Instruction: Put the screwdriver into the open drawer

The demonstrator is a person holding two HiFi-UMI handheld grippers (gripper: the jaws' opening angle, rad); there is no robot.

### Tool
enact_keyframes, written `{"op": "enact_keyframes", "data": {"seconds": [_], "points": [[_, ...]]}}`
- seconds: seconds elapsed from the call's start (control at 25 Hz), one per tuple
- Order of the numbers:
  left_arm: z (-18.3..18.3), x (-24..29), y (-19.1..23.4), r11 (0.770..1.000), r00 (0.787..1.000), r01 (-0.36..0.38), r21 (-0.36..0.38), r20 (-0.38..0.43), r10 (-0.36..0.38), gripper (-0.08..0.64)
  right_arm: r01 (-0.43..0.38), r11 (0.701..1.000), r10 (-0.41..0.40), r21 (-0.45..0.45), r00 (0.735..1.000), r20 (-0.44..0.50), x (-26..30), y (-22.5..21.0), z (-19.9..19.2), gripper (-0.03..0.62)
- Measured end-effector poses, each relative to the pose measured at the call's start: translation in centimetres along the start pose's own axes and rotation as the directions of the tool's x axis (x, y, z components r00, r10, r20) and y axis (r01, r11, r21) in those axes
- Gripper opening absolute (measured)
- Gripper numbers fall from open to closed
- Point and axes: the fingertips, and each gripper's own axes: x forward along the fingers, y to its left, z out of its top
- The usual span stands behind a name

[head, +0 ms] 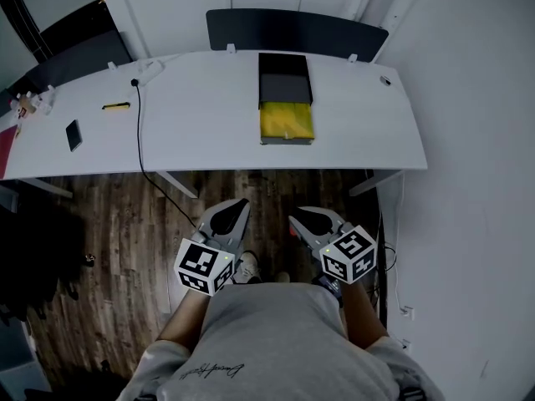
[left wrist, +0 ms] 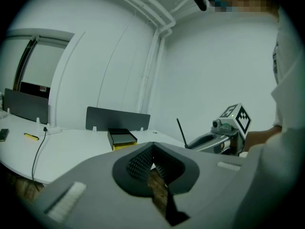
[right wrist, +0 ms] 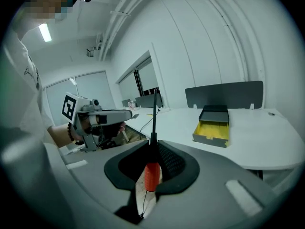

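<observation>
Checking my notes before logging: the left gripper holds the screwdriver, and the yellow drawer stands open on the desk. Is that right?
Not quite. The right gripper holds the screwdriver, as the right gripper view shows; the left gripper has nothing between its jaws. The yellow drawer does stand open on the desk.

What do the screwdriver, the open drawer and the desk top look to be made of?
Screwdriver: red handle, likely plastic, smooth and matte; thin dark shaft, presumably metal.
Open drawer: yellow inside, dark outer shell; the flat, even colour suggests plastic or painted board, cannot tell which.
Desk top: white, smooth and uniform, probably laminate.
</observation>
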Motion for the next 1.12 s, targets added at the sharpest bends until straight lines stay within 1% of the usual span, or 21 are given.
{"op": "enact_keyframes", "data": {"seconds": [0.16,0.32,0.6,0.96,1.12], "points": [[0.7,-0.3,1.3,1.000,1.000,0.004,-0.002,0.022,-0.004,0.002,-0.004,1.000,0.004,-0.019,1.000,-0.008,1.3,0.5,0.8,0.074],[0.9,-0.9,2.3,1.000,0.999,0.020,-0.010,0.035,-0.019,0.002,0.011,0.998,-0.011,-0.054,1.000,-0.011,2.4,1.2,1.7,0.074],[0.3,-1.1,3.0,0.999,0.999,0.027,-0.027,0.028,-0.026,0.002,0.024,0.996,-0.026,-0.081,1.000,-0.014,2.6,1.7,2.4,0.074],[0.2,-0.2,3.8,0.999,0.999,0.028,-0.028,0.033,-0.027,0.002,0.023,0.997,-0.025,-0.080,0.999,-0.020,3.2,1.0,2.0,0.074],[0.2,0.5,4.1,0.999,0.999,0.030,-0.029,0.025,-0.030,0.002,0.019,0.997,-0.019,-0.075,1.000,-0.009,3.5,0.6,2.3,0.074]]}}
